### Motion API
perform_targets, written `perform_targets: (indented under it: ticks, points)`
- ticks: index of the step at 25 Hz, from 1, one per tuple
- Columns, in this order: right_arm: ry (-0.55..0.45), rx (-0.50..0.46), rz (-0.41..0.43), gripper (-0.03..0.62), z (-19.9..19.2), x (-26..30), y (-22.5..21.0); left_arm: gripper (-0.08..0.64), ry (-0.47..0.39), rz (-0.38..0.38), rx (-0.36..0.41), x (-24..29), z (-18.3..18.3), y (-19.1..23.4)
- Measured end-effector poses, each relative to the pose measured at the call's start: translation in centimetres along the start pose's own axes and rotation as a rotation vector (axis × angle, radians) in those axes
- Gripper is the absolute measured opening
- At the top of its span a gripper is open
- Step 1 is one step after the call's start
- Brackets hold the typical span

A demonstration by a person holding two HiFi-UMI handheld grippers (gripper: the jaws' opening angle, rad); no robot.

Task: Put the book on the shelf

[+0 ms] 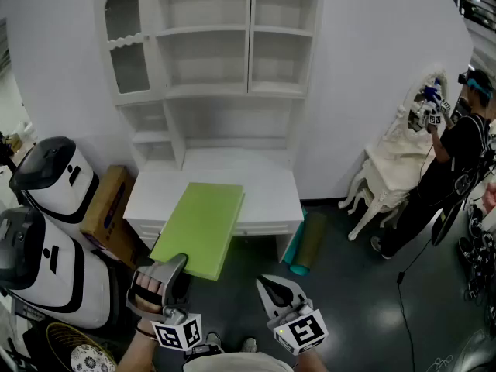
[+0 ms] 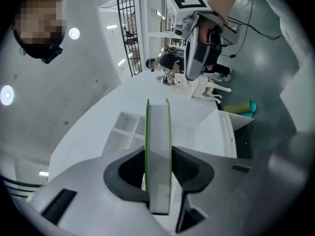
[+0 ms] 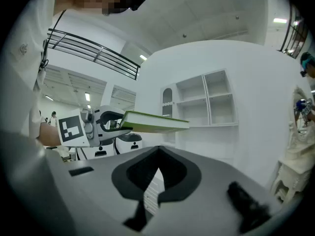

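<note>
Two white robots [image 1: 46, 208] stand at the far left, next to a cardboard box [image 1: 105, 208]. The left gripper [image 2: 157, 181] has its jaws clamped on the near edge of the green book [image 1: 200, 225] (the page block shows between the covers). It holds the book flat over the front of the white desk [image 1: 271, 196], below the white shelf [image 1: 232, 53]. Just right of it, the right gripper [image 3: 158, 154] hangs with its jaws drawn together, holding nothing. Farther right are stacked white chairs [image 1: 391, 165] and a person [image 1: 453, 153].
</note>
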State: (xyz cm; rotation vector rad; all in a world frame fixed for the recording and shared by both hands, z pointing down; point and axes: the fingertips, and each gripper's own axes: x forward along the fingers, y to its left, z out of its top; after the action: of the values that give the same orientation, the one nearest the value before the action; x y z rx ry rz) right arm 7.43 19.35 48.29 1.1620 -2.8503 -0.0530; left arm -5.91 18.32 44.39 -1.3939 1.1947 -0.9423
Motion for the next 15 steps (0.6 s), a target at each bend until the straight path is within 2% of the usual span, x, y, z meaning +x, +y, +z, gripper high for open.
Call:
perform_targets:
  ticks: [5, 9, 15]
  points:
    - [-0.001, 0.001, -0.011, 0.012, 0.1, -0.3, -0.4, 0.15, -0.006, -0.002, 0.01, 0.5, 0.5, 0.2]
    - [-0.028, 0.08, -0.011, 0.012, 0.5, 0.1, -1.2, 0.15, -0.006, -0.016, 0.03, 1.4, 0.3, 0.5]
    - [0.015, 0.017, -0.055, 0.012, 0.6, 1.9, -2.8, 0.15, 0.022, -0.057, 0.041, 3.9, -0.6, 0.2]
